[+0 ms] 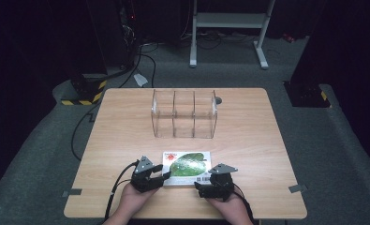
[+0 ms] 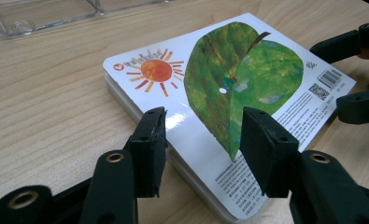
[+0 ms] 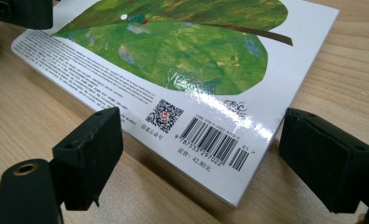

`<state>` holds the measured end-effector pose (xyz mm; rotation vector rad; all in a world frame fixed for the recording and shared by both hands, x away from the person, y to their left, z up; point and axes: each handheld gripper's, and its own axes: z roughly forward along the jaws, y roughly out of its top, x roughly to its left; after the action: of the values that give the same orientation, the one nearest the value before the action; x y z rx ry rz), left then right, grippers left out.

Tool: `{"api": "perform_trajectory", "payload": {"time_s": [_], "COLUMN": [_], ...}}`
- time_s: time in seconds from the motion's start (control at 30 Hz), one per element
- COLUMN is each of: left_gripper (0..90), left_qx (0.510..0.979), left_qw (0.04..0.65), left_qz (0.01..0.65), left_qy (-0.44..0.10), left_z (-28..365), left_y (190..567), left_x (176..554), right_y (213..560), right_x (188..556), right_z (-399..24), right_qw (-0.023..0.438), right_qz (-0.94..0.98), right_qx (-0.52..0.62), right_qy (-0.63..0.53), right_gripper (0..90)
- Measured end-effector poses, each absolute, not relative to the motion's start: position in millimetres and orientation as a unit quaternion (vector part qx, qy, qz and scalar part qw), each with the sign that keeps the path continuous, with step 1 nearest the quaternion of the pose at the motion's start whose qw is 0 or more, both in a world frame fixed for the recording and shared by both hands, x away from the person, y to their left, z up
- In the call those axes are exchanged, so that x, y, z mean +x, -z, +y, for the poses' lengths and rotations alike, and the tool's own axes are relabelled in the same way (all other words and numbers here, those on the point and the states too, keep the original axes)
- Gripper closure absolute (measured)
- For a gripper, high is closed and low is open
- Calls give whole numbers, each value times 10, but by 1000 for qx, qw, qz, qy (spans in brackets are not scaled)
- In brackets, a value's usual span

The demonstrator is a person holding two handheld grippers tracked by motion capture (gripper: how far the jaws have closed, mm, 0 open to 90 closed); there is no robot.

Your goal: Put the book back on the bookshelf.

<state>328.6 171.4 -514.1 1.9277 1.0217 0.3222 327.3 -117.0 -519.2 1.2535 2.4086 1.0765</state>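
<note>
The wooden table (image 1: 126, 122) is the largest thing here, pale and with a light grain, and it stands on a grey floor in a dark room; toward its far side stands a clear plastic organizer (image 1: 184, 114) with three compartments side by side, upright and well apart from the hands; near the person's edge lies the book (image 1: 186, 168), flat on the table with its back cover up; this cover is white and shows a large green leaf (image 2: 240, 79), an orange sun (image 2: 156, 70) at one corner, and a barcode (image 3: 215, 138) with a small square code just beside it at another corner; the book is thick, with stiff board pages visible at its edge; the left gripper (image 1: 151, 178) is at the left near corner of the book, held in the person's left hand; in the left gripper view its two black jaws stand about half open above the cover, one over the white margin and one over the tip of the leaf; I cannot tell if the pads touch the cover, and they clamp nothing; the right gripper (image 1: 214, 185) is at the right near corner, held in the right hand; in the right gripper view its jaws are spread wide, one on each side of the barcode corner, and both pads stay apart from the book, so it holds nothing.
</note>
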Motion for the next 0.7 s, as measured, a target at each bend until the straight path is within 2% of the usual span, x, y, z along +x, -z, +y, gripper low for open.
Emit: {"api": "perform_trajectory", "payload": {"time_s": [0.7], "left_gripper": [510], "left_qx": [751], "left_qw": [511], "left_qz": [386], "left_qy": [-164], "left_z": [1738], "left_y": [4917], "left_x": [3220], "right_y": [5206], "right_x": [3254], "right_z": [-1123], "right_qw": [121], "right_qz": [828], "right_qx": [413], "right_qy": [-358], "right_gripper": [94]}}
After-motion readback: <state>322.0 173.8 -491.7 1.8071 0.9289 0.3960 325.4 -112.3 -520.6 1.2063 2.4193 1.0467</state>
